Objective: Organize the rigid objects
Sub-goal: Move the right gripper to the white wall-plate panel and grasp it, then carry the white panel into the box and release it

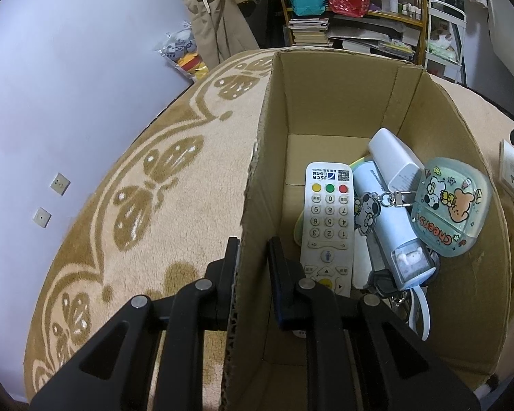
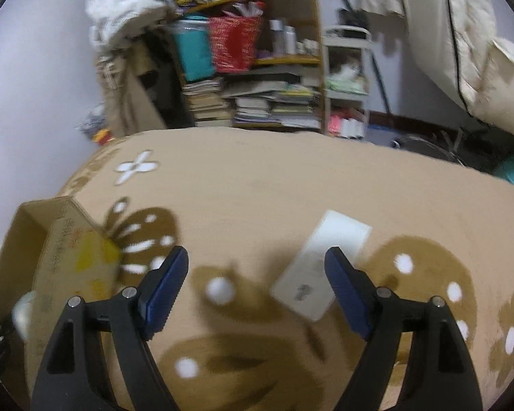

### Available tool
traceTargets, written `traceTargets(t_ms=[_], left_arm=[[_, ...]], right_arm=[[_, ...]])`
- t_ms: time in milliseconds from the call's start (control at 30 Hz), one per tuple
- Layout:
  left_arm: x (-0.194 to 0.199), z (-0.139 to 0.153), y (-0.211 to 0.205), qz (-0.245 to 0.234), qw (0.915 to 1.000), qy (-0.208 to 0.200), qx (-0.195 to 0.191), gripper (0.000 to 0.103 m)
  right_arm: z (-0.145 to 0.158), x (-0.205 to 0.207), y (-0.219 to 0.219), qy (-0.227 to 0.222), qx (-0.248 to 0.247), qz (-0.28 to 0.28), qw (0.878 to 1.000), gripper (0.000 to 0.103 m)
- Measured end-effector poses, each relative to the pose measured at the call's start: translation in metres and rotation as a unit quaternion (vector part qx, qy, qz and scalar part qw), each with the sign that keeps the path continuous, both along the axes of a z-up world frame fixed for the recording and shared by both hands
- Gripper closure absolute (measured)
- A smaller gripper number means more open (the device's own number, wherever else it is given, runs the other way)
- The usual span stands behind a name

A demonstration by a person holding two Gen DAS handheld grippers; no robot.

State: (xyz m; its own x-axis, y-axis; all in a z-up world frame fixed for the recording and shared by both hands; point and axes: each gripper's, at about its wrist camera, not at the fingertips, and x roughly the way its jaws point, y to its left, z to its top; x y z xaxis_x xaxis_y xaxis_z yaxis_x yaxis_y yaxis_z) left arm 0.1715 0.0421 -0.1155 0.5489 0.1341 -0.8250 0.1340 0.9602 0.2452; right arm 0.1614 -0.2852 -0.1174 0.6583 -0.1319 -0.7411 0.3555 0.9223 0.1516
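**Box held by its wall, one flat white piece out on the blanket**

The left gripper (image 1: 253,257) pinches the near-left wall of the open cardboard box (image 1: 339,102) — one finger outside, one inside, the corrugated edge pressed between them. The box stands on a tan blanket (image 1: 174,178) with brown butterfly and flower patterns, its flaps up.

Inside the box the things lie crowded toward the near and right side of the floor, while the far part of the floor is bare cardboard. A white remote control (image 1: 327,226) with yellow, green and red buttons lies lengthwise just beside the inner finger. To its right lies a pale blue cylinder-shaped item (image 1: 390,229) with a clear end cap, and across its far end rests a white oblong block (image 1: 394,157). A cartoon keychain charm (image 1: 366,217) lies on the cylinder, clipped toward a glittery translucent case (image 1: 449,205) printed "Cheers" that leans against the right wall. Dark keys (image 1: 382,282) and a white cord loop (image 1: 421,311) sit at the near right corner.

In the right wrist view the right gripper (image 2: 257,267) hovers over the blanket with its blue-padded fingers spread wide — nothing between them. A flat white rectangular object (image 2: 325,260) lies on the blanket under and just beyond the right-hand finger, blurred. The box shows at the left edge of that view.
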Motion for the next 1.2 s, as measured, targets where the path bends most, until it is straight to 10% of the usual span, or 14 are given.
traceTargets(t_ms=[833, 1200], left_arm=[[-0.002, 0.001, -0.002, -0.002, 1.0, -0.001, 0.006, 0.087], [-0.002, 0.002, -0.002, -0.002, 1.0, -0.001, 0.008, 0.087]], right_arm=[[-0.06, 0.016, -0.055, 0.051, 0.05, -0.076, 0.995, 0.024], [-0.063, 0.024, -0.038, 0.087, -0.032, -0.065, 0.994, 0.038]])
